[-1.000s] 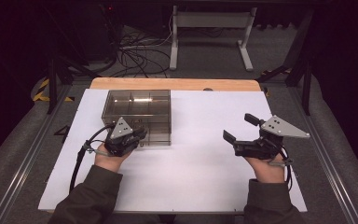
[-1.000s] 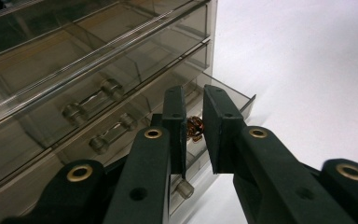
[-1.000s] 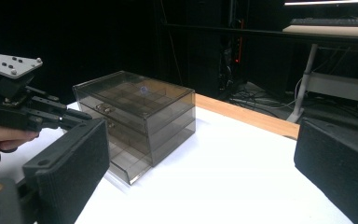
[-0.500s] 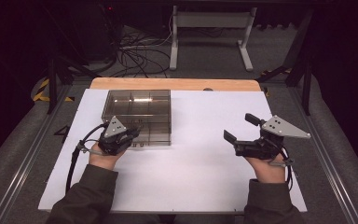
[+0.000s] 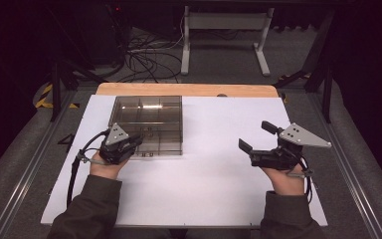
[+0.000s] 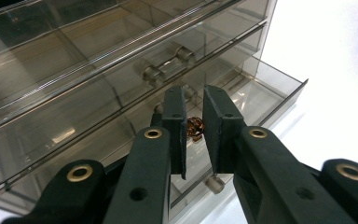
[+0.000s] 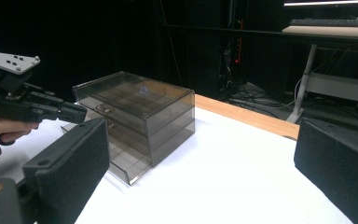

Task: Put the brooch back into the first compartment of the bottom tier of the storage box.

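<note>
Since a second ago the left gripper (image 5: 138, 141) has drawn back toward the person's side and slightly leftward along the front of the drawer box (image 5: 148, 124), while the right gripper (image 5: 256, 137) has hardly shifted.

The left gripper's jaws stand nearly together, with a narrow gap; in the left gripper view a small copper-coloured object (image 6: 195, 127) sits in that gap at the tips, though whether the pads actually press on it cannot be told. The right gripper's jaws are wide apart, holding nothing, hovering over bare table well to the right of the box.

There are two grippers, one smoky transparent drawer box and one small copper piece. The box shows three drawer levels; just ahead of the left jaws the lowest drawer (image 6: 242, 100) is pulled out, and a clear bar handle (image 6: 168, 65) sits on a shut drawer above it. In the right gripper view the box stands ahead and to the left, with the left gripper (image 7: 72, 112) at its front.

Both grippers work over a white sheet (image 5: 219, 189) covering a wooden tabletop (image 5: 189, 89). Beyond the table, the room is dark, with tangled cables (image 5: 144, 59) on the floor and a white stand frame (image 5: 224, 35).
</note>
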Action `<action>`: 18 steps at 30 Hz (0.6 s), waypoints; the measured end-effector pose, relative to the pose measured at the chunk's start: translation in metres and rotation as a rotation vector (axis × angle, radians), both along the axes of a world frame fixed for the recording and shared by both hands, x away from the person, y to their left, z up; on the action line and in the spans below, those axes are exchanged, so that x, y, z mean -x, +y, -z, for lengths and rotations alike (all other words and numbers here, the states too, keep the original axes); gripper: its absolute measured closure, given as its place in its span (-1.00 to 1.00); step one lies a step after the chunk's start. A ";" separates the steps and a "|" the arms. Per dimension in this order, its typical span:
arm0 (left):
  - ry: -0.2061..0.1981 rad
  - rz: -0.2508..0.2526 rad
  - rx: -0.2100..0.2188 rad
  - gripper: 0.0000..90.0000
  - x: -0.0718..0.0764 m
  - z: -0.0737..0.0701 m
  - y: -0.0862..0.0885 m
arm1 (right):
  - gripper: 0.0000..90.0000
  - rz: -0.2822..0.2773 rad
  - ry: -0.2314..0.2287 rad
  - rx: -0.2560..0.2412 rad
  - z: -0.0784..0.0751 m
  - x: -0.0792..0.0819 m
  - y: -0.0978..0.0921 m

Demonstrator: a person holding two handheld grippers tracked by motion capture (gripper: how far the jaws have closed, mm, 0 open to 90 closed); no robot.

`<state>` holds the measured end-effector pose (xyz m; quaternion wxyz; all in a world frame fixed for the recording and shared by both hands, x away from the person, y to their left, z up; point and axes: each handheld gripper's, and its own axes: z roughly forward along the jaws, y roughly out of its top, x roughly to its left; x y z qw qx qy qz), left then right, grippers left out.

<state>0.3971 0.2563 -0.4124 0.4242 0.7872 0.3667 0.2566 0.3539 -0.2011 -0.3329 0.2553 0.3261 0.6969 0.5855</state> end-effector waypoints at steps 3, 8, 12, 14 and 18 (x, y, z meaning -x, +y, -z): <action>0.004 -0.007 0.001 0.77 -0.001 0.001 0.003 | -0.91 -0.001 0.000 0.000 0.000 0.000 0.000; 0.007 -0.025 -0.007 0.77 -0.002 0.003 0.007 | -0.91 0.000 0.005 -0.001 0.000 0.000 0.000; 0.013 -0.042 -0.013 0.77 -0.003 0.004 0.011 | -0.91 -0.001 0.004 -0.001 0.000 0.000 0.000; 0.019 -0.045 -0.016 0.77 -0.003 0.006 0.013 | -0.91 -0.001 0.003 -0.001 0.000 0.000 0.000; 0.025 -0.053 -0.023 0.77 -0.004 0.007 0.015 | -0.91 -0.002 0.006 -0.001 0.000 0.000 0.000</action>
